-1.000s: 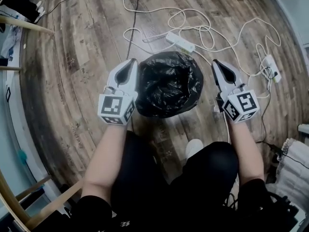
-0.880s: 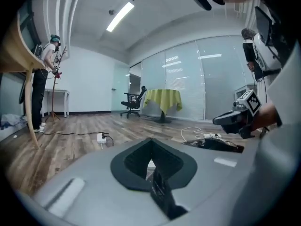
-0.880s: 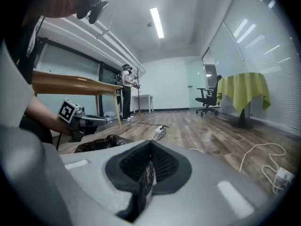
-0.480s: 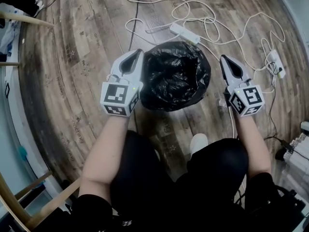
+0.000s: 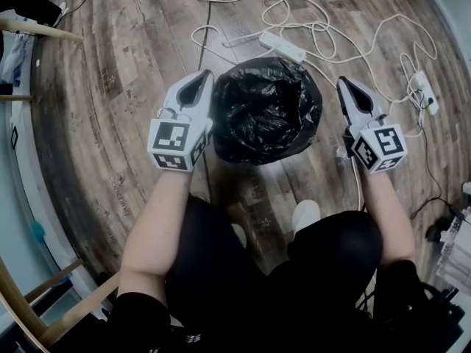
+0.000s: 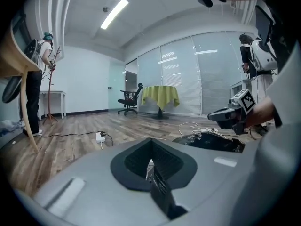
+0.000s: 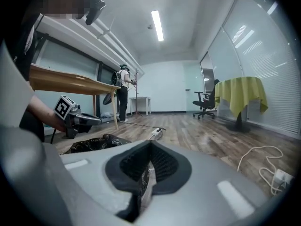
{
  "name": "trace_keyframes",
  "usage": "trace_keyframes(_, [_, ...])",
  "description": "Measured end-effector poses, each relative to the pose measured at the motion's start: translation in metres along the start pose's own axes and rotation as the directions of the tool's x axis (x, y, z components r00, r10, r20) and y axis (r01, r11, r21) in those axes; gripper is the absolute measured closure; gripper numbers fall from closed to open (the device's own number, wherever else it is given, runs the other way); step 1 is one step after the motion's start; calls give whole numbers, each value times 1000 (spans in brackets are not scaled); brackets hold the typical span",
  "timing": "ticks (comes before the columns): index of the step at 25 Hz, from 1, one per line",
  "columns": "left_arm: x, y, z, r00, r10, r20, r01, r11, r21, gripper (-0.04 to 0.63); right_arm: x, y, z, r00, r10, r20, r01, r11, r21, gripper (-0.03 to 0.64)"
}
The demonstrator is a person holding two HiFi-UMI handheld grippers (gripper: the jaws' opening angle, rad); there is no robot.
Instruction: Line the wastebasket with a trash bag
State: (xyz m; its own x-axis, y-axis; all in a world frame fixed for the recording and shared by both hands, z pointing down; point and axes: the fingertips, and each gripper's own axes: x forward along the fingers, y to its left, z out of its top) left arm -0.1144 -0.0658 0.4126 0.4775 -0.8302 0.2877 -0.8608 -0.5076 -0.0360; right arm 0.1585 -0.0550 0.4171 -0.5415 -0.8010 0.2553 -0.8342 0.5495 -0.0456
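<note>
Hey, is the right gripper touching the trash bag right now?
Apart. The head view shows a strip of bare floor between the right gripper and the bag's right edge.

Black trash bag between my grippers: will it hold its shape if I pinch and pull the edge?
Probably not: the crinkled black plastic trash bag shows deep wrinkles, suggesting thin, floppy, light film that drapes. Its glossy sheen hints it may slip in a pinch.

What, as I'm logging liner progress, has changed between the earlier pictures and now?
Nothing visibly moved or was grasped. The left gripper and right gripper still flank the black trash bag, fingers shut and empty; only the head view's framing shifted slightly.
</note>
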Motion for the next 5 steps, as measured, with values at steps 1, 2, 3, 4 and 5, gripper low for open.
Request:
trace_keyframes(1, [0,0,-1,1000,0,-7,0,1000,1,589,0,-2,1,1000,1,3,-1,1000,-2,615])
trace_keyframes(2, [-1,1,-3,1000,2,-15,-2,1000,-2,589,-1,-5,1,1000,0,5,0,1000,-3,615])
trace_keyframes(3, [-2,2,-5,1000,5,-23,-5,1000,-7,589,-1,-8,0,1000,-3,6,3,1000,-1,615])
trace_keyframes(4, [-3,4,-8,1000,9,-30,-9,1000,-13,589,-2,-12,0,1000,-8,7,8,1000,2,615])
trace_keyframes(5, [-4,5,-10,999,12,-36,-13,1000,-19,589,-3,-17,-1,1000,-13,9,13,1000,6,615])
